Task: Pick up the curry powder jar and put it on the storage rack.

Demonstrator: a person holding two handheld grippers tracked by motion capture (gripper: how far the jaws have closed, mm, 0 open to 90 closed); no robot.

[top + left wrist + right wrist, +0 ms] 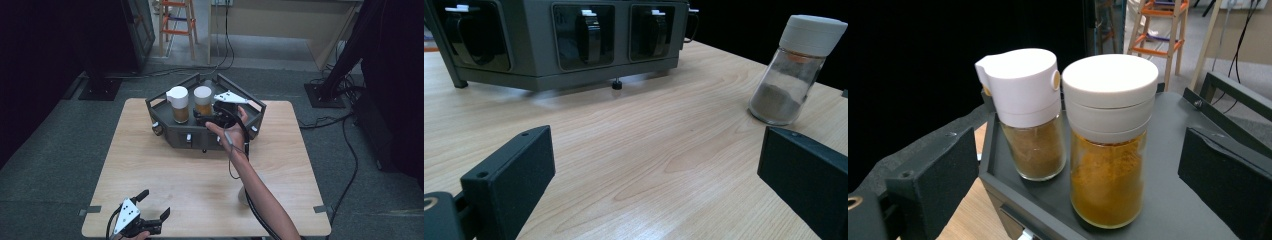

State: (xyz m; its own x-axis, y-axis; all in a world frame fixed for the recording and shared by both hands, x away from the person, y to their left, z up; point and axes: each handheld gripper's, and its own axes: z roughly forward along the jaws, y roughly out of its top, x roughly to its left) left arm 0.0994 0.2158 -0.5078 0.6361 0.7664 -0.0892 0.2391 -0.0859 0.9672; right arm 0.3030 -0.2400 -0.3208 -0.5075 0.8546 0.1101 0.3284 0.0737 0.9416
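Two glass spice jars stand on top of a dark grey rack [165, 129]. One has a white pour lid and brown powder [178, 104] [1029, 116]; the other has a flat white lid and yellow powder [203, 101] [1109, 142]. My right gripper [210, 114] [1078, 185] is open over the rack top, its jaws on either side of the yellow jar's near side without touching it. My left gripper [154, 204] [649, 185] hovers open and holds nothing, low over the table's near left corner. A third jar [796, 70] [242, 196] of grey-brown powder stands on the table, partly behind the person's forearm.
The rack [569, 45] has drawer-like fronts with black handles and raised side rails [1228, 85]. The wooden table [165, 175] is bare between rack and left gripper. Around the table are cables [350, 150], dark stands and an orange-and-wood ladder [177, 22].
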